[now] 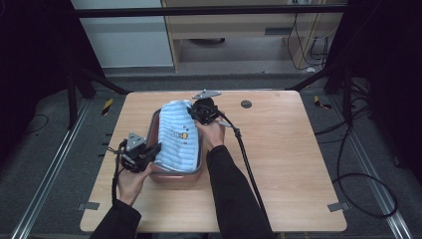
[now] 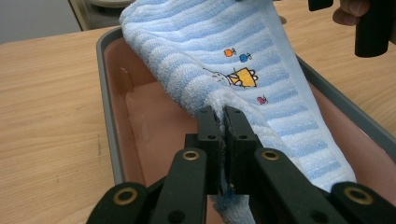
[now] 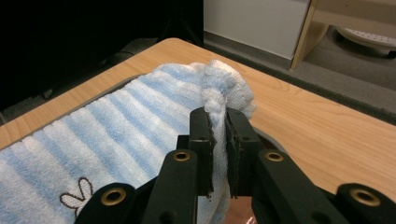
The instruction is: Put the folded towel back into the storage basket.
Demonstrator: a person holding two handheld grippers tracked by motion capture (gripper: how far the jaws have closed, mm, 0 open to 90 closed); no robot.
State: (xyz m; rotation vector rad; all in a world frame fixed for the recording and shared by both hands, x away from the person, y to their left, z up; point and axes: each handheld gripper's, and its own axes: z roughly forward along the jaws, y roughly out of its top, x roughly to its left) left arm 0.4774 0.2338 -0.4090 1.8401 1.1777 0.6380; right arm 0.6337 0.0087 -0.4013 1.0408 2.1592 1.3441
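On the left side of the table (image 1: 278,164), the left gripper (image 1: 155,149) is held in the person's left hand (image 1: 130,181). Its 2 black jaws are pressed together on the near end of a blue and white striped towel (image 1: 176,137). In the left gripper view, the cloth is squeezed tight between the pads, and the towel (image 2: 243,65) slopes up and away from them. A small yellow picture (image 2: 243,77) with tiny coloured dots is sewn on the towel.

The towel is stretched over a long tray (image 1: 171,177) with a grey rim and a pinkish inside. The tray sits near the middle of the table. In the left gripper view, the towel's near end hangs just above the tray's pink floor (image 2: 149,116).

Further right, the right gripper (image 1: 195,112) is in the person's right hand (image 1: 213,133). Its 2 jaws are pinched shut on the far end of the towel. In the right gripper view, a bunched fold of towel (image 3: 222,91) sticks up between the jaws.
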